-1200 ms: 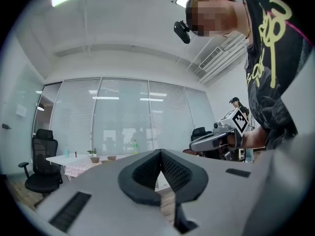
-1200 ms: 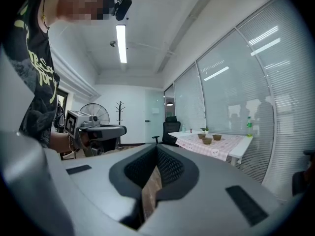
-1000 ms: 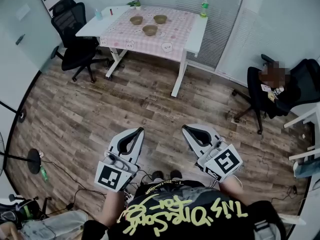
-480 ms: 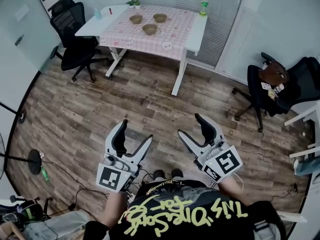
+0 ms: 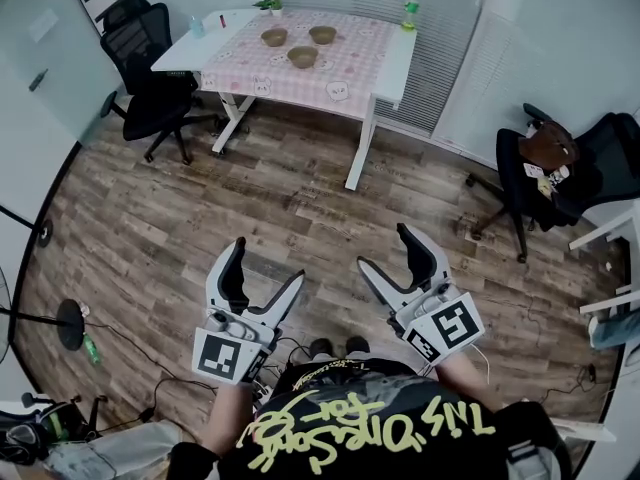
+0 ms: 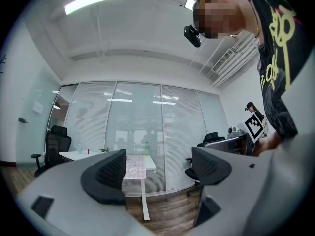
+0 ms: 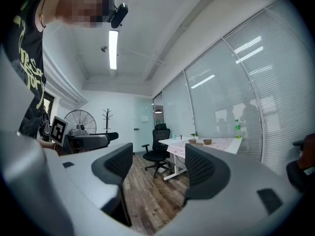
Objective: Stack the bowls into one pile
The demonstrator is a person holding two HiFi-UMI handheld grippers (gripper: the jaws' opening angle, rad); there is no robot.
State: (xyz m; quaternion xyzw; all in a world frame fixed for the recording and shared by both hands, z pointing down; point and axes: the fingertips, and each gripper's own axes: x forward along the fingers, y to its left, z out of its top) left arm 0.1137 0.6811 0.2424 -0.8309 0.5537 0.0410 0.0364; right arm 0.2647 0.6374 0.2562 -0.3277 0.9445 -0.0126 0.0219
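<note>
Three brown bowls stand apart on a far table with a pink checked cloth [image 5: 350, 68]: one at the back left [image 5: 273, 37], one at the back right [image 5: 322, 35], one nearer [image 5: 303, 57]. Two of the bowls [image 7: 206, 141] show small in the right gripper view. Both grippers are held over the wooden floor, far from the table, close to the person's body. My left gripper [image 5: 267, 266] is open and has just been opening, with nothing between its jaws. My right gripper [image 5: 385, 250] is also open, has just been opening, and is empty. Each points level across the room toward the table [image 6: 135, 163].
A black office chair [image 5: 150, 78] stands at the table's left end. Another chair [image 5: 545, 173] with a bag on it is at the right wall. A green bottle [image 5: 410, 10] stands on the table's far corner. A round stand base [image 5: 68, 323] and cables lie at the left.
Both grippers went from shut to wide open. The left gripper shifted a little to the left and forward; the right stayed nearly in place.
</note>
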